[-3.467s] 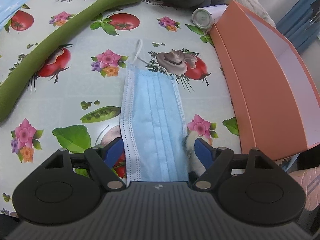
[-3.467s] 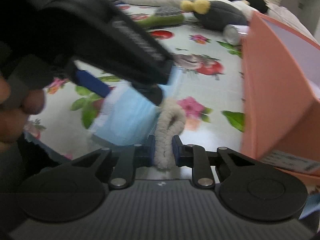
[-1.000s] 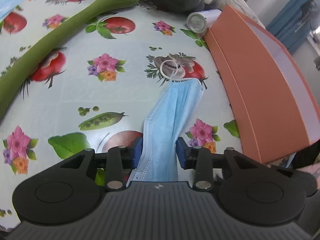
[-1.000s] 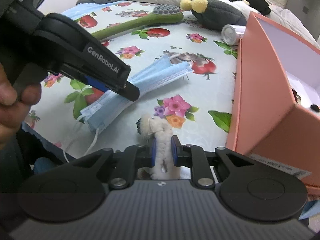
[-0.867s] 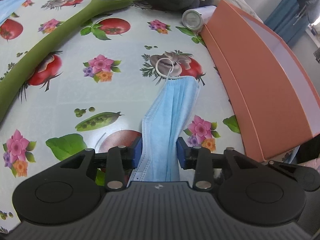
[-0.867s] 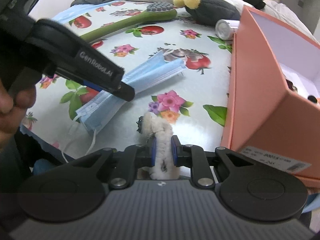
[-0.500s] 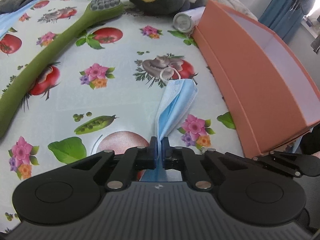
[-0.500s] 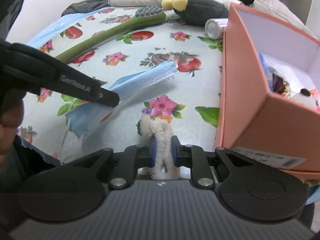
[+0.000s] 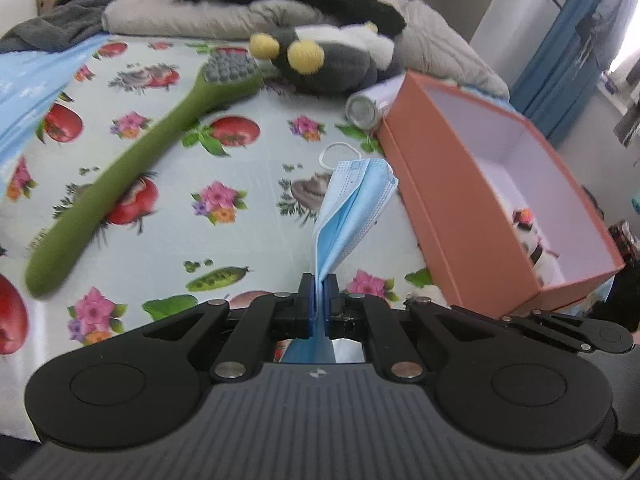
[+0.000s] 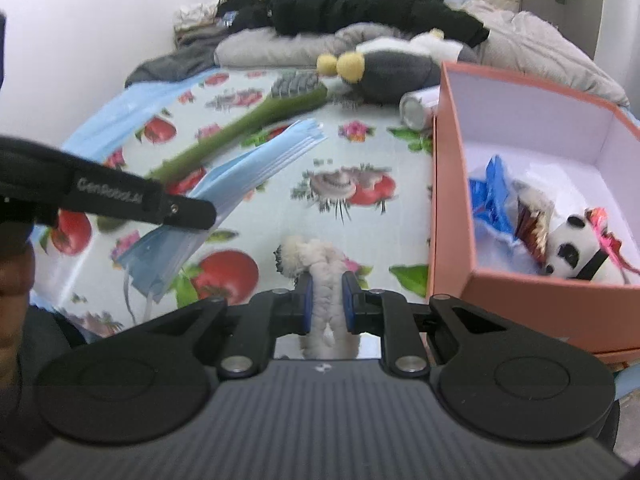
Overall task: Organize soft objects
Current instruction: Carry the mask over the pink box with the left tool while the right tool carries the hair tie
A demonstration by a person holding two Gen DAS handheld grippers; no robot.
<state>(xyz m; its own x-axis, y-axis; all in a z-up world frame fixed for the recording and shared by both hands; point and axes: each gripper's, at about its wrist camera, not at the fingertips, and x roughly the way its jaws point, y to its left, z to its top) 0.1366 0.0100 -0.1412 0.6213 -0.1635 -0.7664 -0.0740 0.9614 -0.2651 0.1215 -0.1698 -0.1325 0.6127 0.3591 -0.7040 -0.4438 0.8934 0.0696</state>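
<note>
Both grippers held soft things beside the orange box (image 9: 460,200).

We saw the left gripper (image 9: 319,282) pinching a folded blue face mask (image 9: 352,208), lifted clear of the fruit-print cloth (image 9: 248,168). The right gripper (image 10: 325,285) clamped a fuzzy white item (image 10: 320,268), possibly a scrunchie; blur hid its shape.

Mask (image 9: 352,208) now off tablecloth (image 9: 248,152).
</note>
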